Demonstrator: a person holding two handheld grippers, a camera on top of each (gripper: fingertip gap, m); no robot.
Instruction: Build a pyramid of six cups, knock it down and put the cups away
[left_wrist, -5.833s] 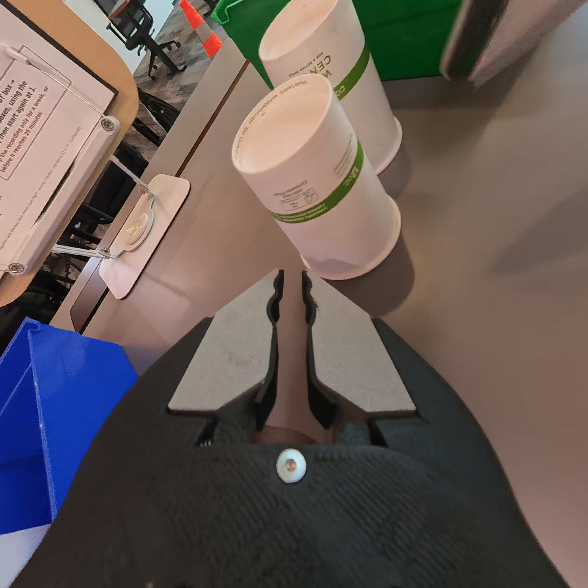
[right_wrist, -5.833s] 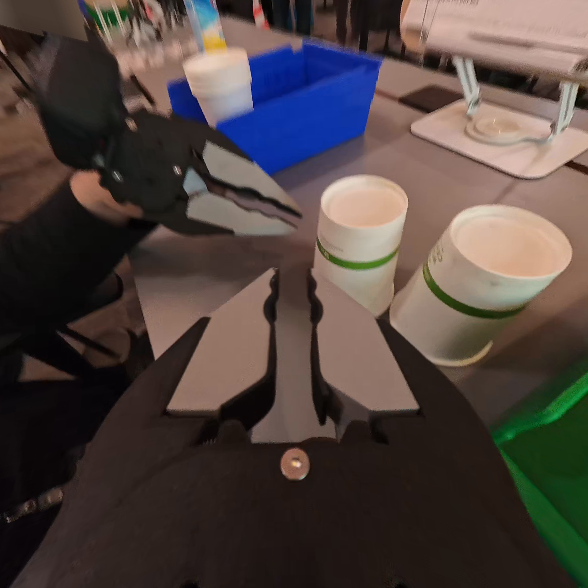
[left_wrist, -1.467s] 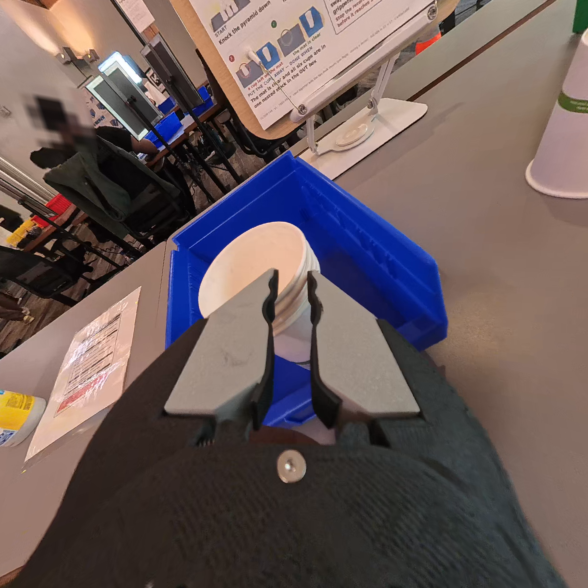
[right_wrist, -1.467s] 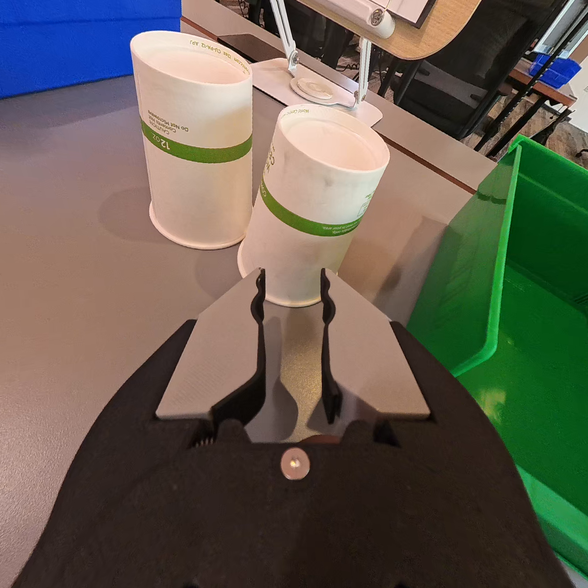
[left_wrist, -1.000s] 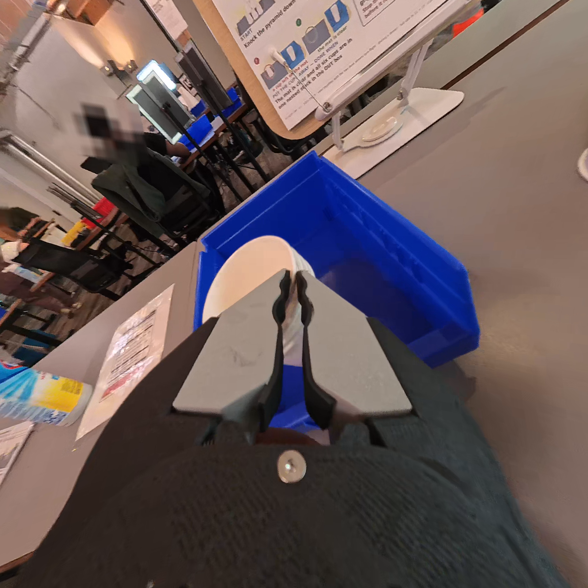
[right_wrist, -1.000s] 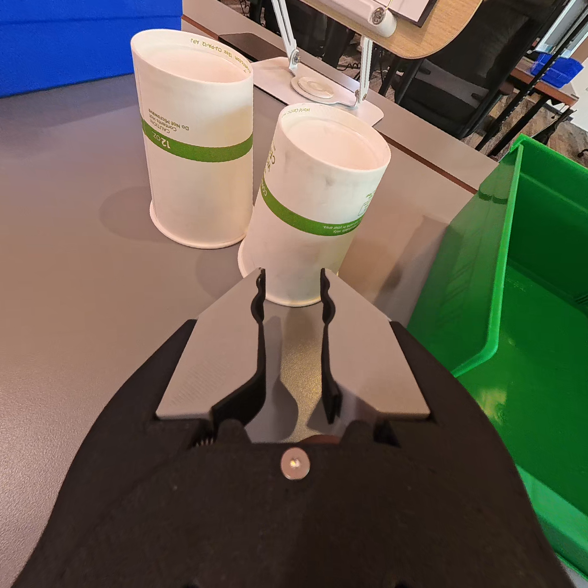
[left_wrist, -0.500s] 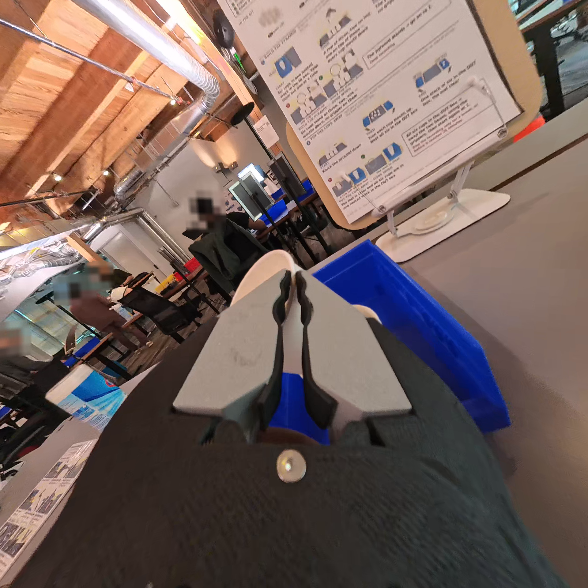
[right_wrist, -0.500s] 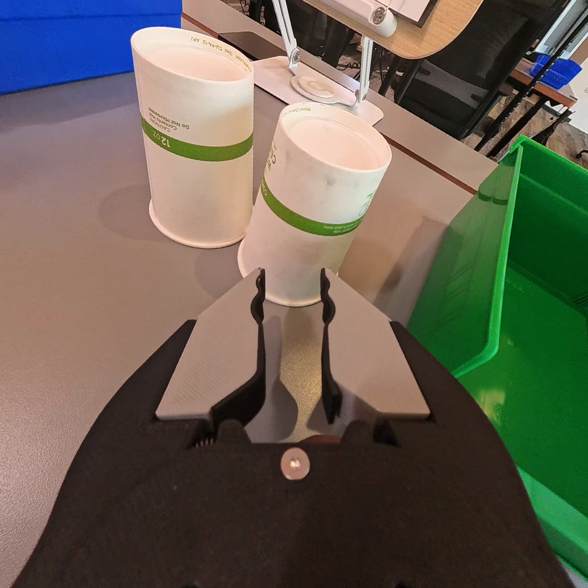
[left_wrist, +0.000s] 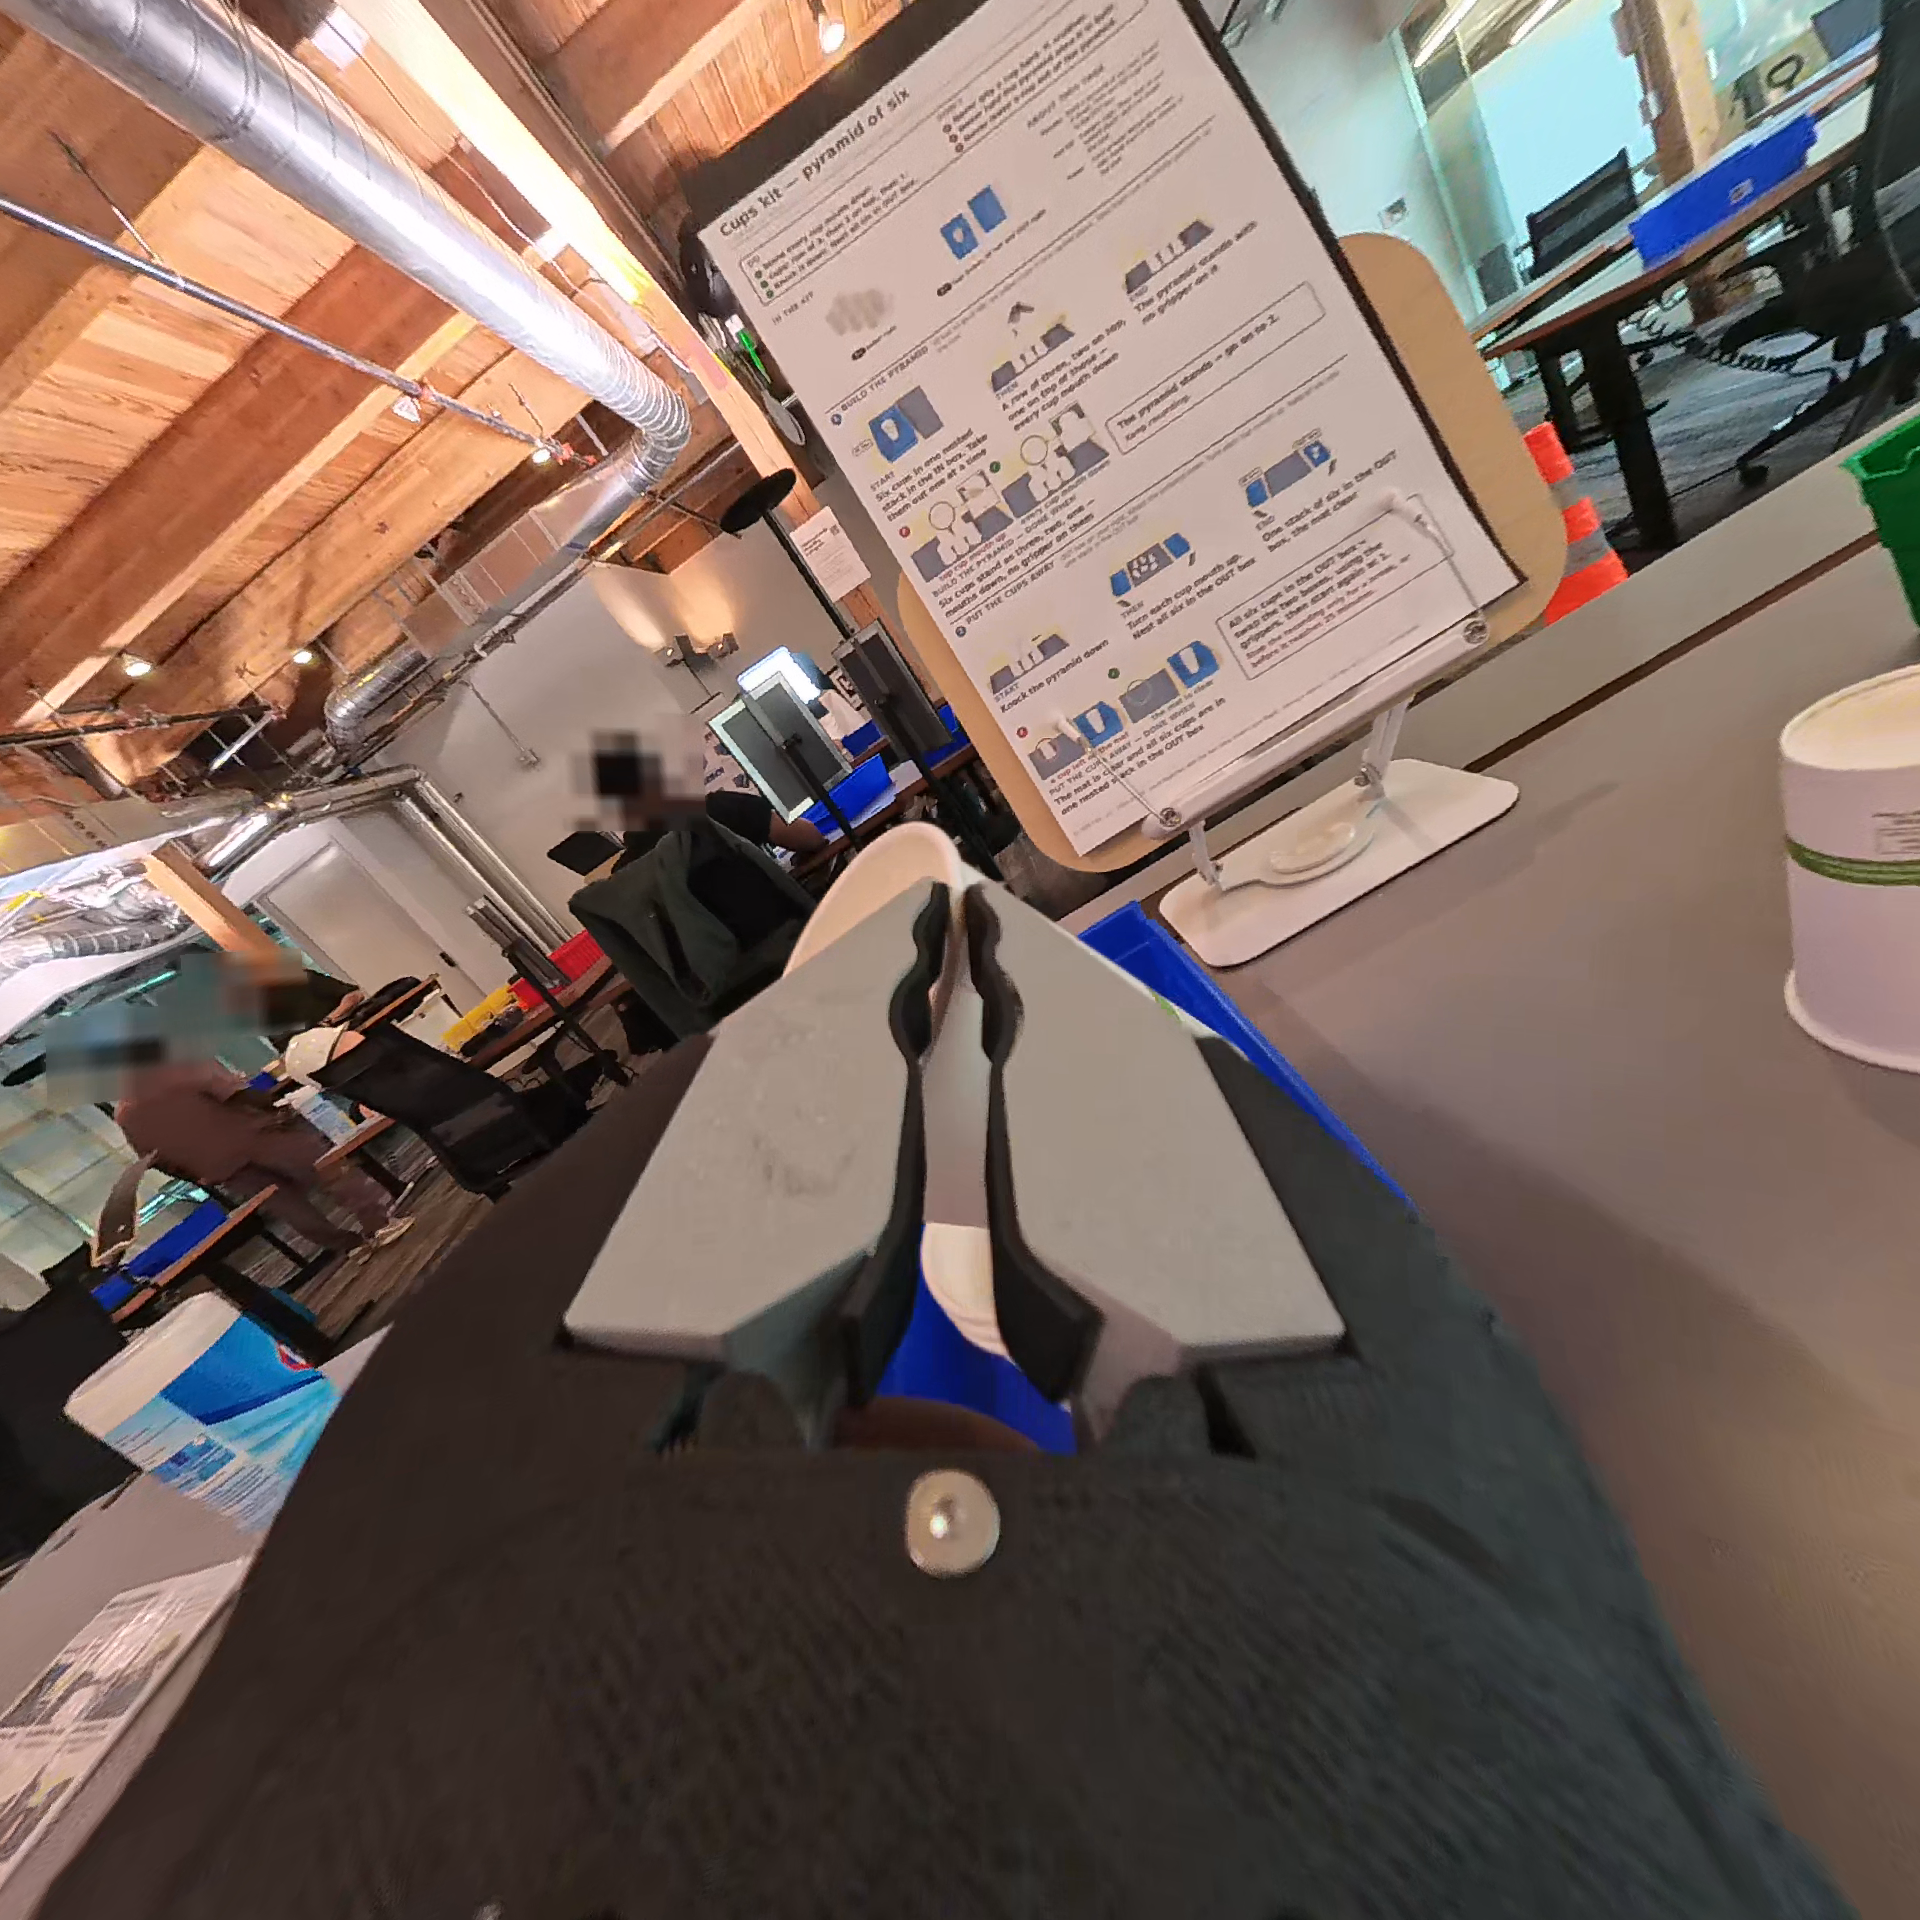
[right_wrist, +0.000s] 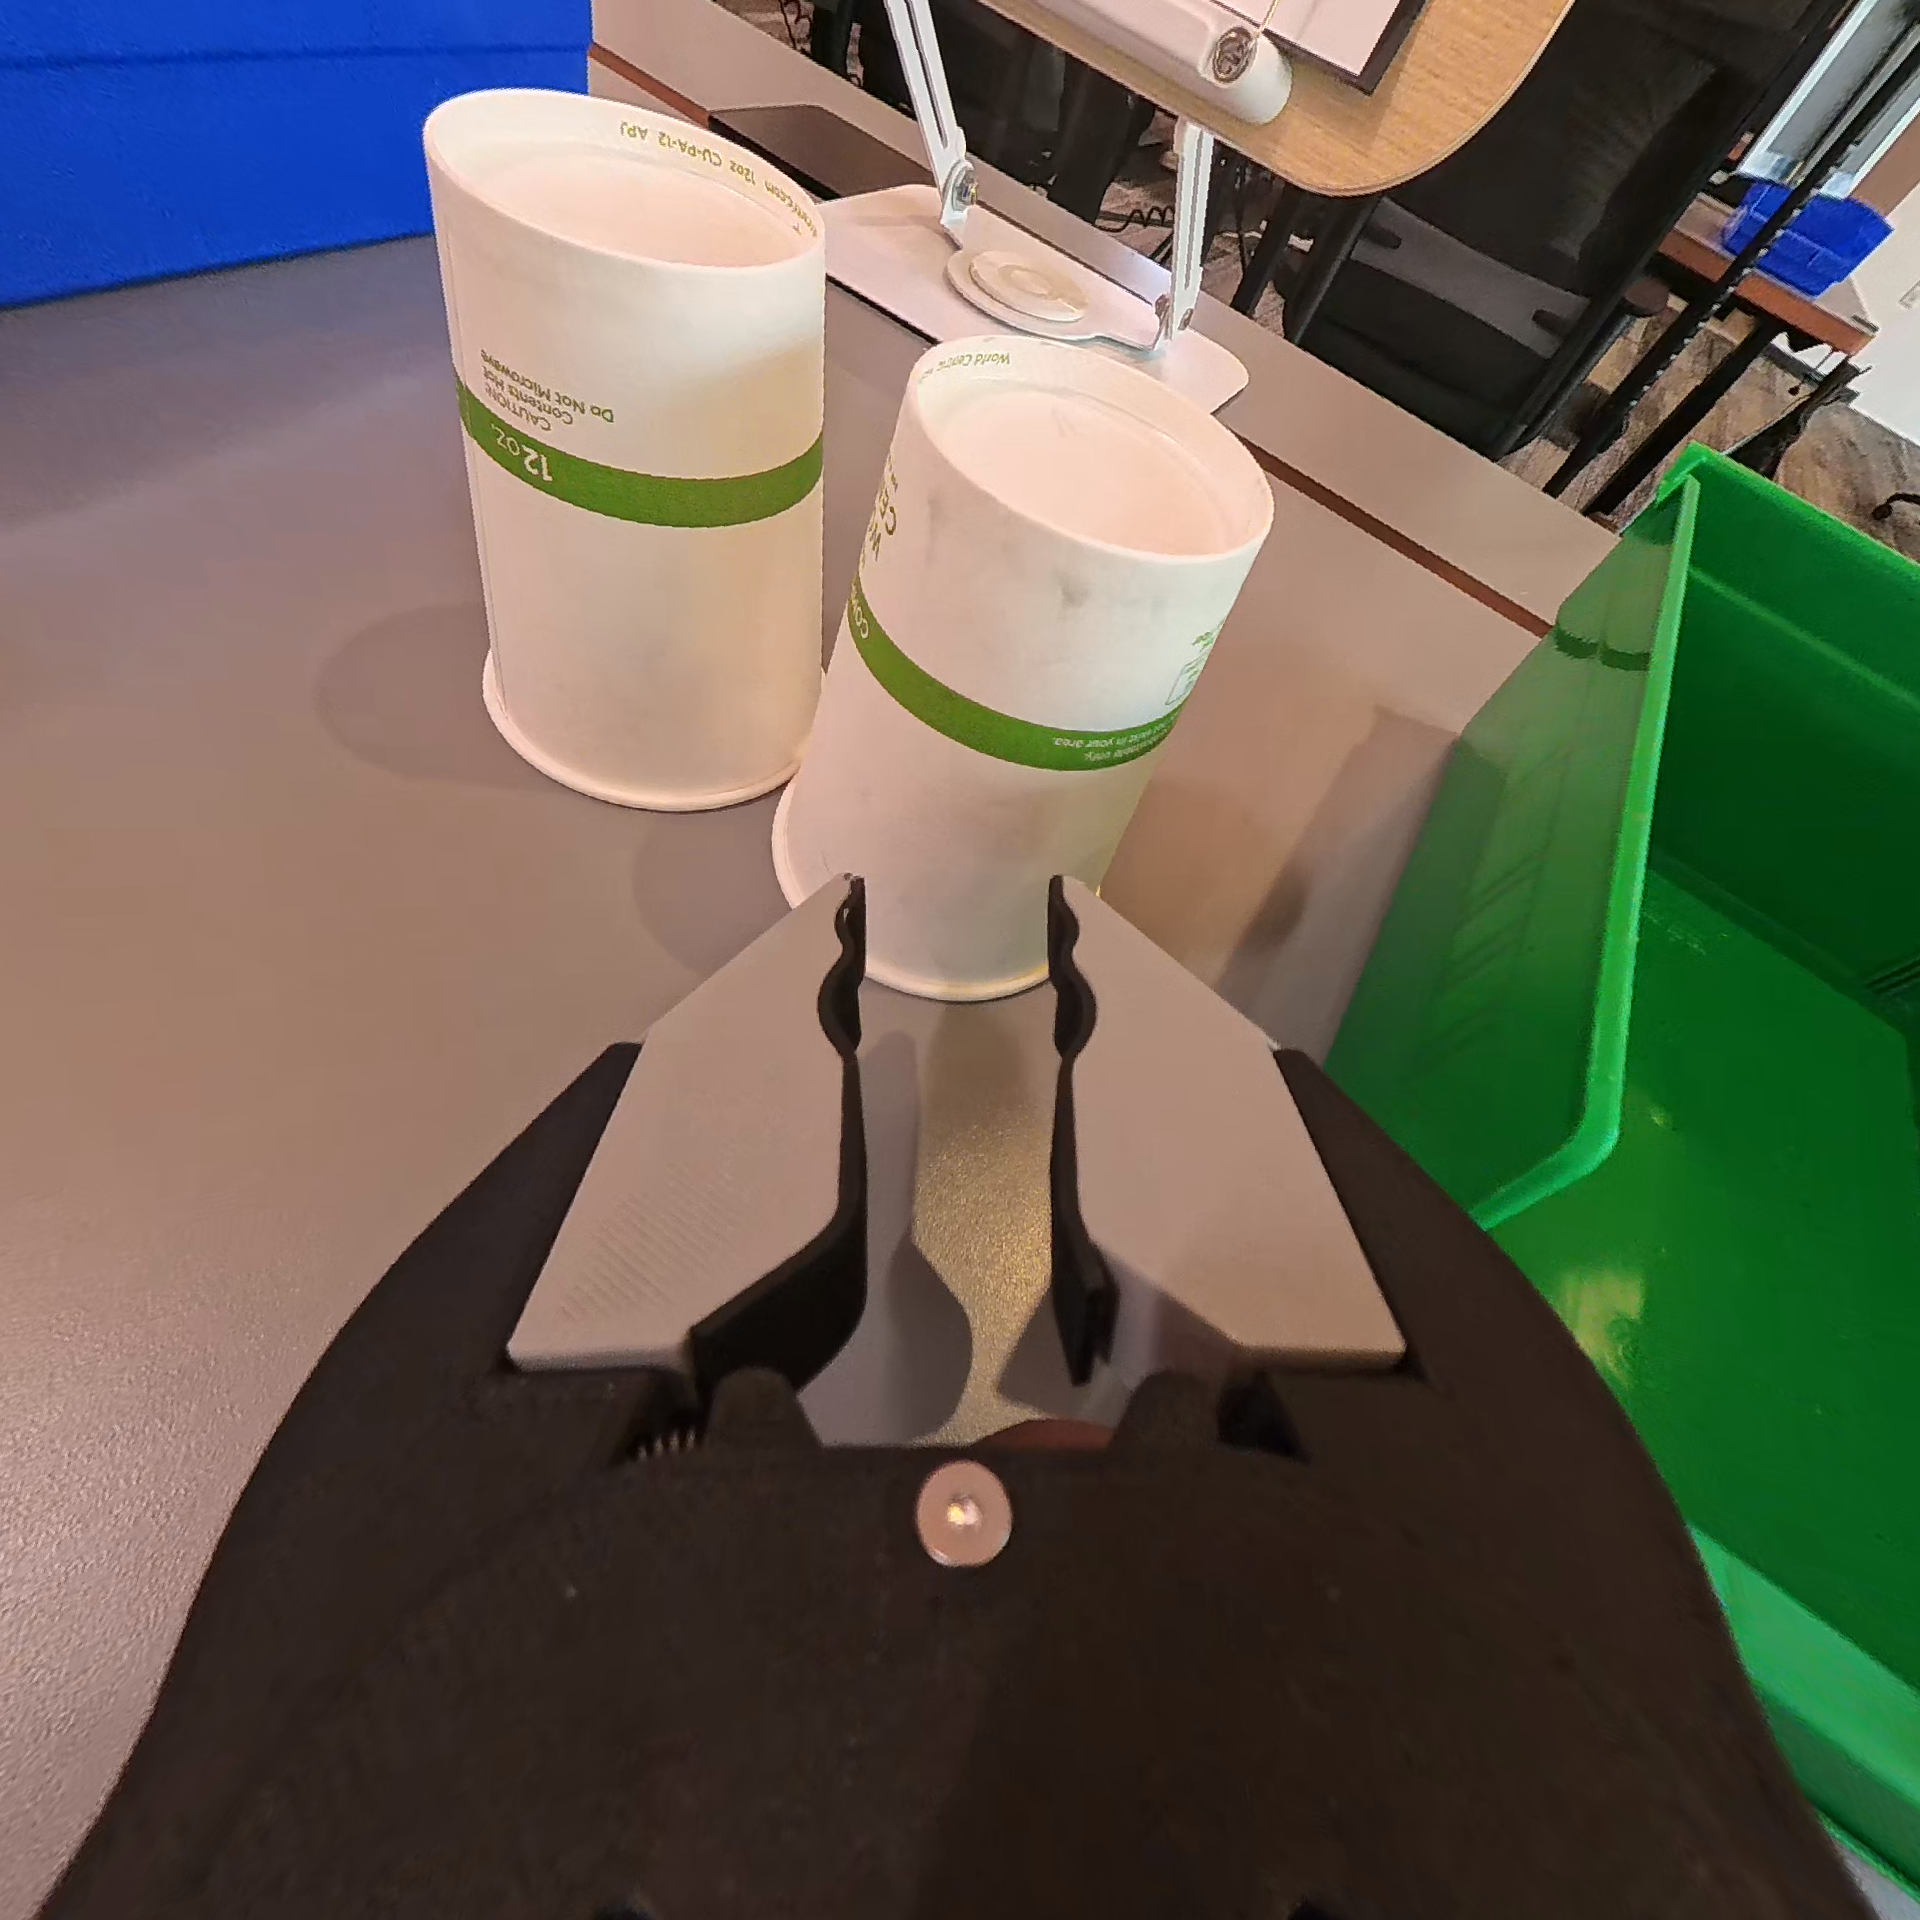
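Note:
My left gripper (left_wrist: 954, 902) is shut on the rim of a white paper cup (left_wrist: 868, 896), lifted above the blue bin (left_wrist: 1226, 1013); most of the cup is hidden behind the fingers. In the right wrist view two white cups with green bands stand mouth down on the grey table (right_wrist: 208, 935): one at the left (right_wrist: 634, 540) and one at the right (right_wrist: 1029, 665), side by side. My right gripper (right_wrist: 951, 909) is open and empty, just in front of the right cup's base. One of these cups also shows at the right edge of the left wrist view (left_wrist: 1860, 883).
A green bin (right_wrist: 1621, 914) stands right of the cups. The blue bin's wall (right_wrist: 260, 135) is at the far left. An instruction sheet on a white stand (left_wrist: 1340, 821) stands at the table's far edge. A wipes canister (left_wrist: 208, 1403) and papers (left_wrist: 83, 1704) lie at the left.
My left gripper closed on a cup in the blue bin, lifted it out and tilted up and to the right. My right gripper opened and has stayed still before the two cups.

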